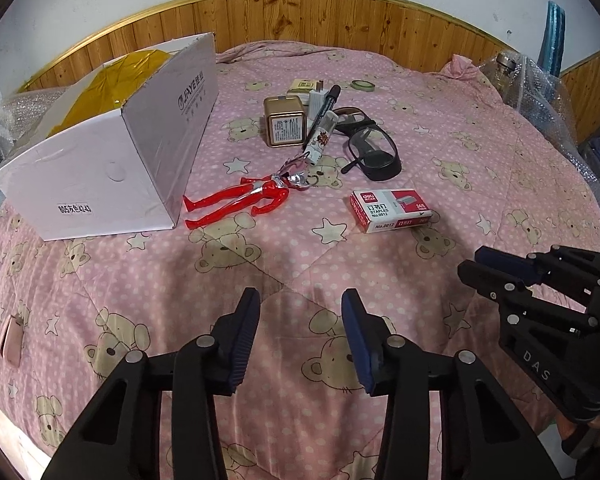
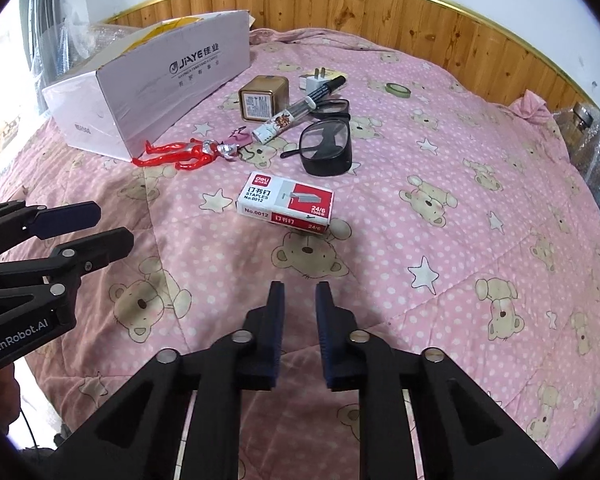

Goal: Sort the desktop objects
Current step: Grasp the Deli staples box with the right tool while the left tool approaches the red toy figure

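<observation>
On the pink bear-print quilt lie a red and white staples box, a red toy figure, black glasses, a gold tin, a patterned white tube, a black marker, a white plug and a tape roll. My left gripper hovers open and empty short of them. My right gripper is open with a narrower gap, nothing between its fingers.
A white open cardboard box with yellow lining stands at the left, touching the toy's feet. A wooden headboard runs behind. Bubble wrap and a jar sit at the right edge.
</observation>
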`<action>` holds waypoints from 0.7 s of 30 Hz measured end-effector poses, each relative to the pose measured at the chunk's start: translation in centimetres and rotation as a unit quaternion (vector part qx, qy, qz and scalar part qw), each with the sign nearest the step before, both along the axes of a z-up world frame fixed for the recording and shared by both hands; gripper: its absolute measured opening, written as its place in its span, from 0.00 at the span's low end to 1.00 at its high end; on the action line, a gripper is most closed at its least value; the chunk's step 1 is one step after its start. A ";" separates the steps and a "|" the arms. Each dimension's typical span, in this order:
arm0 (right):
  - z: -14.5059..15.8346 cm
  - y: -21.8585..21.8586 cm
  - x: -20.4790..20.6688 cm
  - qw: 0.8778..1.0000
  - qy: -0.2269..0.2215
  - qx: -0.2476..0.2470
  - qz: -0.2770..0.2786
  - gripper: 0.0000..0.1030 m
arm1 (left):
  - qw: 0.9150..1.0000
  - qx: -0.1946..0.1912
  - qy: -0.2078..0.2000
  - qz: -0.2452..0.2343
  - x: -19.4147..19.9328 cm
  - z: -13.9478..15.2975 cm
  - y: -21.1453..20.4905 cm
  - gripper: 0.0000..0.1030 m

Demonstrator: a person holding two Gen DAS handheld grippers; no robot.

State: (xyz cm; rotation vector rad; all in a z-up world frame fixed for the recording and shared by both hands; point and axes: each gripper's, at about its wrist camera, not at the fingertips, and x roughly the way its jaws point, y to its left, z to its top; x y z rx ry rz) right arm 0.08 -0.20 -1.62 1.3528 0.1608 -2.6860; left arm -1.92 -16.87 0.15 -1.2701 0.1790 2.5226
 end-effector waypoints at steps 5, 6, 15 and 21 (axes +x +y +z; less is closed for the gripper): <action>0.0 -0.4 0.1 1.000 -0.001 0.000 0.010 0.15 | 1.000 0.006 -0.006 -0.004 -0.1 0.0 0.0 0.24; 0.0 -0.5 0.1 1.000 -0.001 0.000 0.011 0.15 | 1.000 0.005 -0.006 -0.005 -0.1 -0.1 0.1 0.21; -0.2 -1.5 0.0 0.999 -0.010 -0.021 0.039 0.10 | 1.000 -0.004 0.006 -0.015 0.3 0.0 0.5 0.04; -0.1 -1.8 -0.2 0.998 -0.012 -0.036 0.044 0.10 | 1.000 -0.006 0.009 -0.017 0.2 0.2 0.8 0.03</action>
